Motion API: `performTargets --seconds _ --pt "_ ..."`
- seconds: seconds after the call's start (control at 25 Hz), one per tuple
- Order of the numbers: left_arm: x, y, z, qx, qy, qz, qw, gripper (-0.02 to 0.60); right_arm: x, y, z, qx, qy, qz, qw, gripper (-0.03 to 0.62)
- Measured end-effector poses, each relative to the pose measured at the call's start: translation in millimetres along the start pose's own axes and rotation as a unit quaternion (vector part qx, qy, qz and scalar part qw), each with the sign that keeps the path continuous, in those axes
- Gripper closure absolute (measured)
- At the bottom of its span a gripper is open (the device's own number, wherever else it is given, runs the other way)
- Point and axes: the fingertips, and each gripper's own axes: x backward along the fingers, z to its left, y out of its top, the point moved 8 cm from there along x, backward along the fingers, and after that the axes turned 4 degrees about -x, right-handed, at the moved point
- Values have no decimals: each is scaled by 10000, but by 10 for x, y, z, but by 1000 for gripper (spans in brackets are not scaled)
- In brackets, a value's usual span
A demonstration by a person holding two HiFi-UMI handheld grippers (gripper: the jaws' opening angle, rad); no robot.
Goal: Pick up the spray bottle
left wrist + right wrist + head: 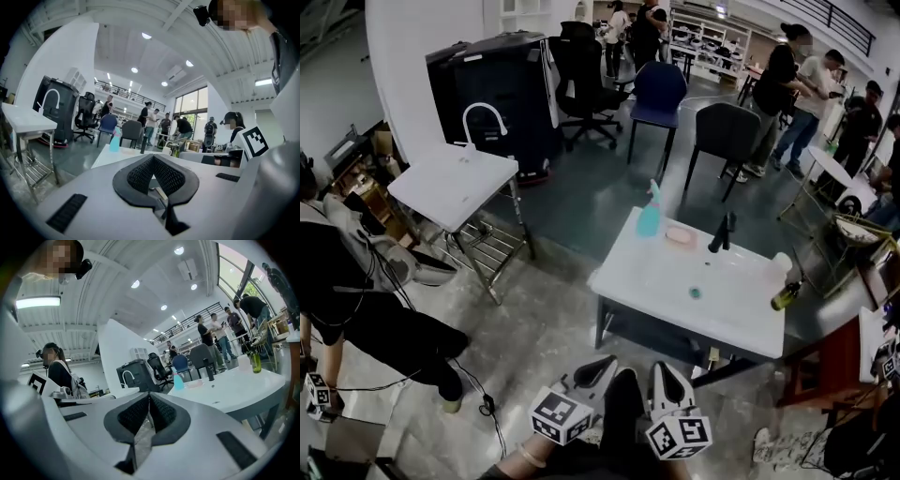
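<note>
The spray bottle (650, 214) is pale teal and stands upright on the far left corner of a white table (656, 281). It also shows small in the left gripper view (115, 140) and the right gripper view (177, 380). My left gripper (598, 370) and right gripper (667, 375) are side by side at the bottom of the head view. Both stay short of the table's near edge and far from the bottle. Each has its jaws together with nothing between them, pointing roughly level toward the table.
On the same table lie a pink pad (680, 235), a black upright spout (722, 232), a small teal piece (695, 292), a white cup (781, 262) and a green bottle on its side (786, 295). Another white sink table (450, 183) stands left. Chairs (725, 131) and several people stand behind.
</note>
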Motion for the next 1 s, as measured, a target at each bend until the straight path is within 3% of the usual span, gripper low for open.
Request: performTargets --seconds 1.0 --pt "-1389 294 972 170 306 19 9994 575 -1592 446 -759 -8 340 280 9990 583"
